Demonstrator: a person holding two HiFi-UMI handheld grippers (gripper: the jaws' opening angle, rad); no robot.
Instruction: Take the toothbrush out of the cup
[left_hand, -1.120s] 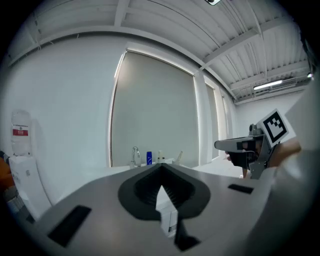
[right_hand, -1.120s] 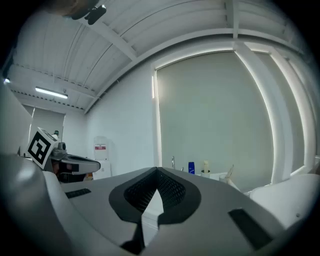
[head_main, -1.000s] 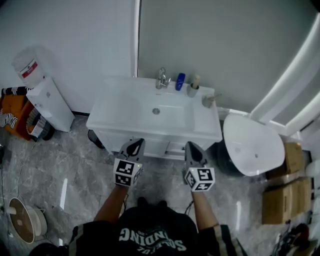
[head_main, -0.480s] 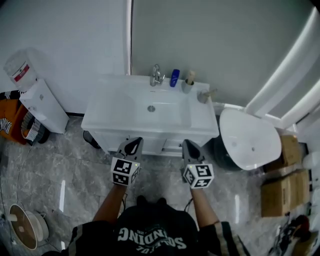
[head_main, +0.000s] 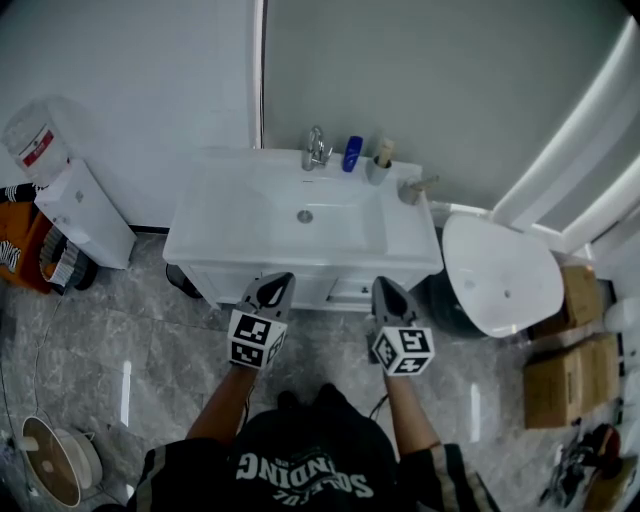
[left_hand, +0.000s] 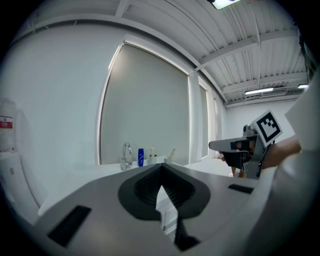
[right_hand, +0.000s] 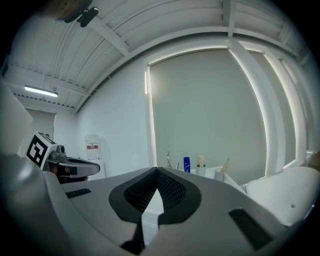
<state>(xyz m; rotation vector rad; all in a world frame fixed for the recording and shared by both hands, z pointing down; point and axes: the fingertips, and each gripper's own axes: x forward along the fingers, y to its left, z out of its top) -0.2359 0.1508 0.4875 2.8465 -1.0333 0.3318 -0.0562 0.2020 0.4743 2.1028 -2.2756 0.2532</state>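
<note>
Your left gripper (head_main: 271, 292) and right gripper (head_main: 386, 295) are both closed on nothing, side by side in front of the white vanity (head_main: 230, 240). They are well apart from the toothbrush (head_main: 424, 184), which leans in its cup (head_main: 408, 194) at the counter's back right corner. Print on the blue bottle (head_main: 352, 154) and the water dispenser's (head_main: 85, 205) red label are too small to read.

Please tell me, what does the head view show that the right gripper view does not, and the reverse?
Only the head view: the floor fan, the sink drain and the person's black shirt. Only the right gripper view: the ceiling light. Both: the faucet, the blue bottle and the left gripper.
</note>
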